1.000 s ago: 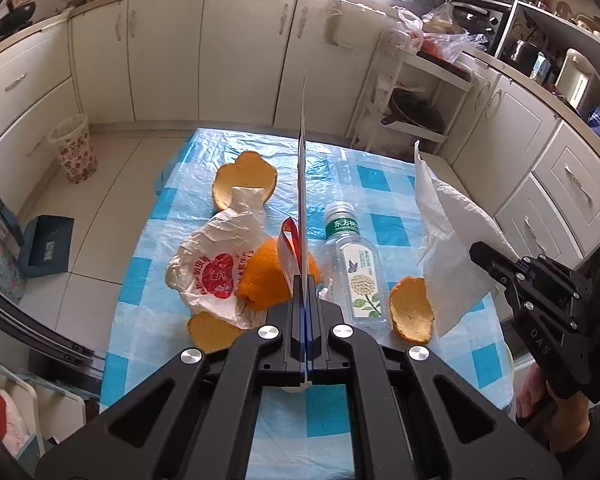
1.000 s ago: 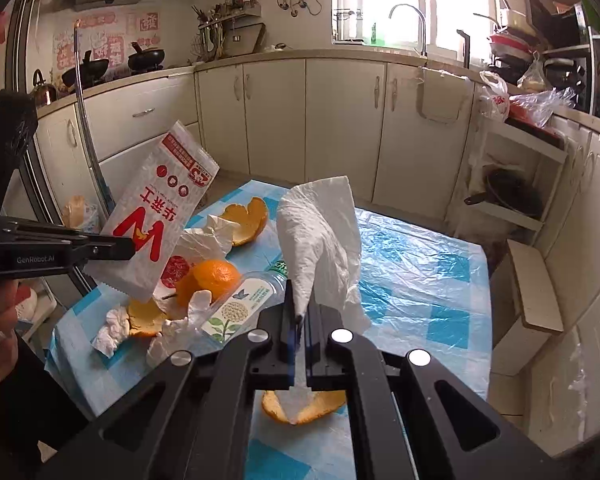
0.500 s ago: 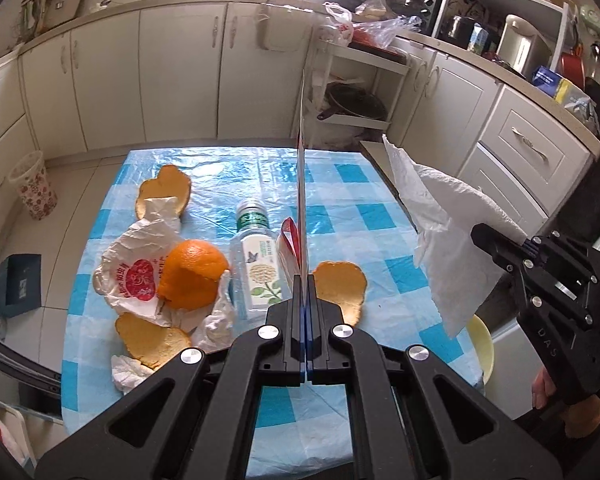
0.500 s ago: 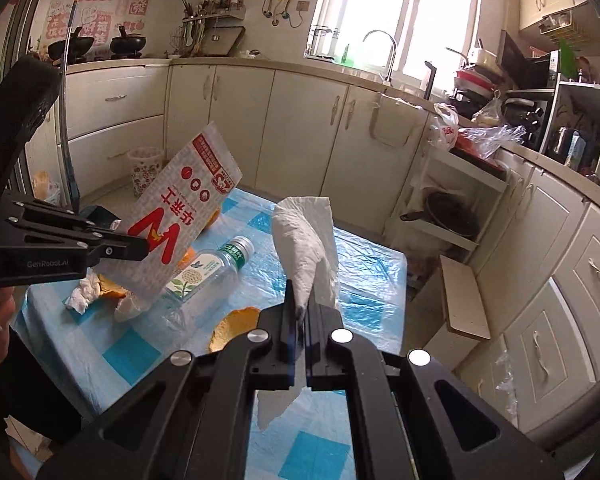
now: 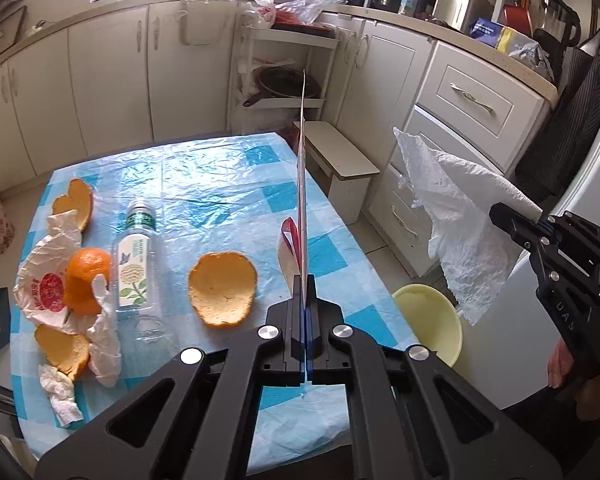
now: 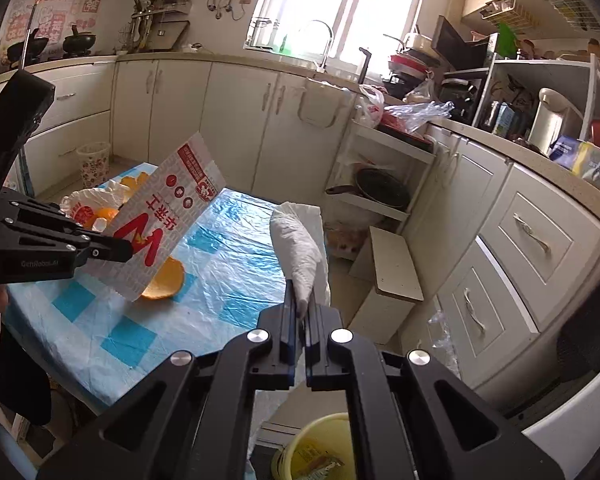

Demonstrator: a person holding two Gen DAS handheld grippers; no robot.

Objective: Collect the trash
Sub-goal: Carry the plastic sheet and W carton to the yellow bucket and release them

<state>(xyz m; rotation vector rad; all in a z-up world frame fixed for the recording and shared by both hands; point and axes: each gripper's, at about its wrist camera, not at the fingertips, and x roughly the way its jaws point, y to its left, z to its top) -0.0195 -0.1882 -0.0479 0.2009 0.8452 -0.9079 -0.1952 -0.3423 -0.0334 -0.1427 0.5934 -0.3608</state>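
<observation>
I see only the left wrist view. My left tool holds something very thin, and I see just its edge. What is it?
Observer: In the right wrist view, the left tool grips a flat white paper wrapper with a large red W printed on its face.
Operator: Thank you. Is there anything inside the yellow bin? I see only part of it.
Observer: Yes. The right wrist view looks down into the yellow bin, and a printed packet lies at the bottom.
Operator: Is the right tool closed properly on the paper towel?
Observer: The right tool is shut on the lower end of the paper towel, which stands up above its tips.
</observation>
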